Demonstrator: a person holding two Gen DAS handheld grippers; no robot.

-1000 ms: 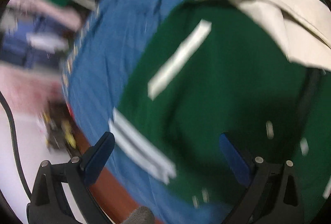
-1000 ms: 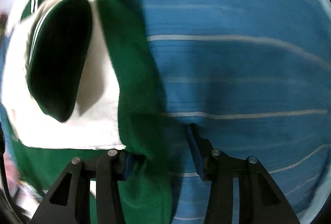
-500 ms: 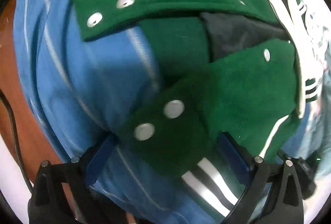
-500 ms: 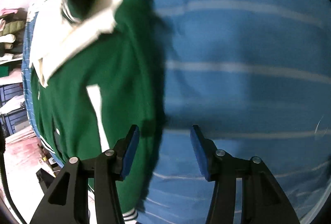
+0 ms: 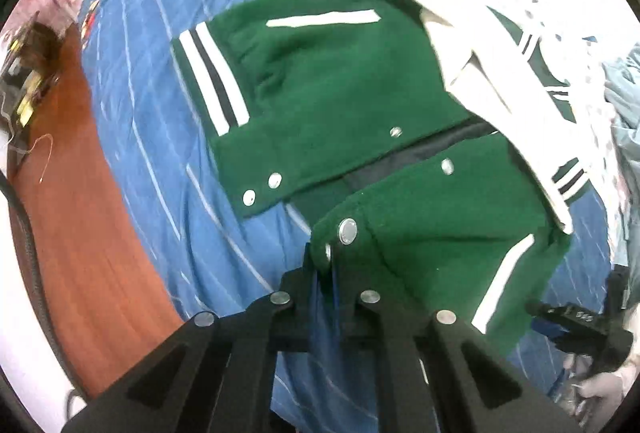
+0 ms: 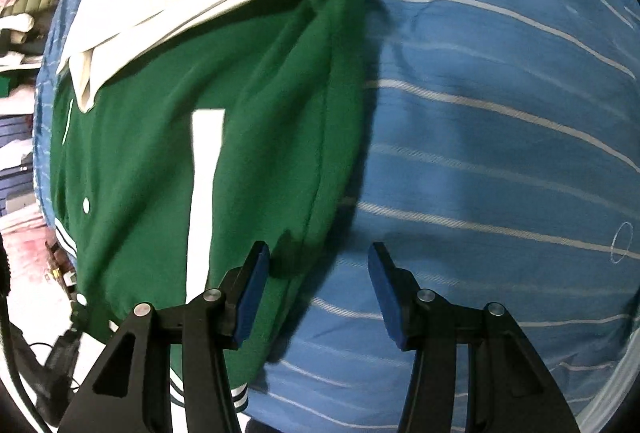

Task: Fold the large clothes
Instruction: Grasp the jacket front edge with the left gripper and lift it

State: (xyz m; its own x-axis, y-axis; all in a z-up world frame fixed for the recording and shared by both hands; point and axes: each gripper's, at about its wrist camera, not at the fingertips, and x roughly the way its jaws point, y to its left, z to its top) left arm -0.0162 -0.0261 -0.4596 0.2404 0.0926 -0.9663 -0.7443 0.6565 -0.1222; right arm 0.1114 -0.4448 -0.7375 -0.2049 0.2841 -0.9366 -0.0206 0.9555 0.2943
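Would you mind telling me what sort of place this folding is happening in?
Probably a bedroom or home room: the green varsity jacket lies on a blue striped bedsheet, beside a reddish wooden floor, with piled clothes at the side.

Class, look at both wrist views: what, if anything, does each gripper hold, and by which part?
The left gripper pinches the green jacket at its snap-buttoned front edge. The right gripper is open, holding nothing.

Green jacket (image 5: 340,81) with cream sleeves, blue white-striped sheet (image 6: 500,113).
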